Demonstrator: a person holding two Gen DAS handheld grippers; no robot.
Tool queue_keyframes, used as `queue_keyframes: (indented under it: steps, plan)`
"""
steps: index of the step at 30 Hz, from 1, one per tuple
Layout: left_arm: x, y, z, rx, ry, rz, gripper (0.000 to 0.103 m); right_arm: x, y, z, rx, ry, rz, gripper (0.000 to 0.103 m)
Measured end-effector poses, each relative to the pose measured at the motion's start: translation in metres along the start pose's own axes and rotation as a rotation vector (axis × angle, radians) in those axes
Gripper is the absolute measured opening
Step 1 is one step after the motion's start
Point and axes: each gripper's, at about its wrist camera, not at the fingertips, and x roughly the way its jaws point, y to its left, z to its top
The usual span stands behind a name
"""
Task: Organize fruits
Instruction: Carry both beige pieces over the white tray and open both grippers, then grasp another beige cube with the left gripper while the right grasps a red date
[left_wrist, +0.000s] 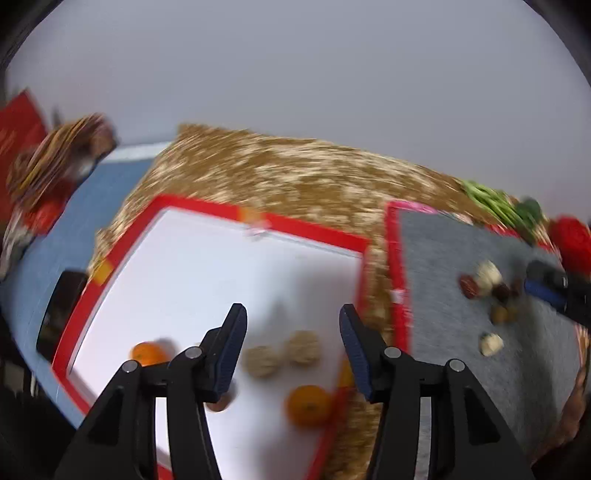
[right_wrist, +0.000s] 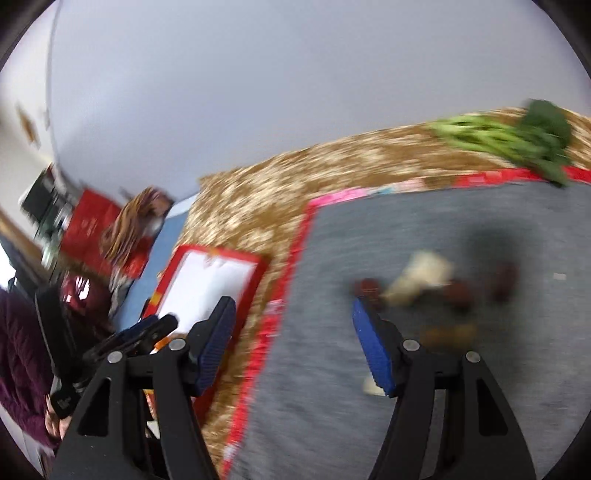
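My left gripper (left_wrist: 293, 328) is open and empty above a white tray with a red rim (left_wrist: 317, 230). In the tray lie two walnuts (left_wrist: 282, 354), an orange (left_wrist: 308, 404) at the near right and another orange (left_wrist: 147, 352) at the left. My right gripper (right_wrist: 293, 321) is open and empty over a grey mat (right_wrist: 424, 229). On the mat lies a blurred pile of dark red dates (right_wrist: 458, 291) and pale pieces (right_wrist: 424, 273). The same pile (left_wrist: 487, 284) shows in the left wrist view, with the right gripper's fingers (left_wrist: 546, 291) beside it.
A brown and white patterned cloth (left_wrist: 280, 173) covers the table. Green vegetables (right_wrist: 509, 136) lie at the far edge of the grey mat. A red object (left_wrist: 570, 232) sits at the far right. A blue surface (left_wrist: 110, 184) and red boxes (right_wrist: 92, 225) lie to the left.
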Motion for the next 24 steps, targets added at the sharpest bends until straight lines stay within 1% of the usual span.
queue_keyframes:
  steps: [2, 4, 6, 8, 11, 13, 15, 19, 21, 24]
  plan:
    - [-0.001, -0.022, -0.002, 0.074, -0.006, -0.048, 0.057, -0.015, -0.024, 0.004, 0.048, -0.015, -0.022, 0.067]
    - [-0.001, -0.046, -0.005, 0.150, -0.001, -0.114, 0.057, -0.027, -0.045, 0.006, 0.093, -0.024, -0.055, 0.067]
    - [0.000, -0.069, -0.010, 0.204, 0.020, -0.203, 0.057, -0.032, -0.060, 0.006, 0.123, -0.014, -0.083, 0.067]
    - [0.003, -0.087, -0.014, 0.242, 0.040, -0.266, 0.057, -0.033, -0.071, 0.005, 0.144, 0.011, -0.111, 0.067]
    - [0.008, -0.109, -0.020, 0.291, 0.052, -0.299, 0.057, -0.024, -0.086, 0.001, 0.184, 0.080, -0.161, 0.067]
    - [0.009, -0.119, -0.022, 0.305, 0.055, -0.323, 0.057, -0.023, -0.095, -0.001, 0.212, 0.102, -0.173, 0.067]
    - [0.010, -0.127, -0.024, 0.321, 0.053, -0.341, 0.057, -0.027, -0.103, 0.001, 0.234, 0.092, -0.165, 0.067]
    - [0.014, -0.140, -0.026, 0.330, 0.063, -0.354, 0.056, -0.038, -0.119, 0.006, 0.269, 0.046, -0.182, 0.067]
    - [0.015, -0.145, -0.029, 0.335, 0.073, -0.376, 0.056, -0.036, -0.124, 0.011, 0.292, 0.043, -0.166, 0.067]
    - [0.018, -0.155, -0.034, 0.366, 0.077, -0.372, 0.053, -0.024, -0.121, 0.019, 0.285, 0.053, -0.156, 0.066]
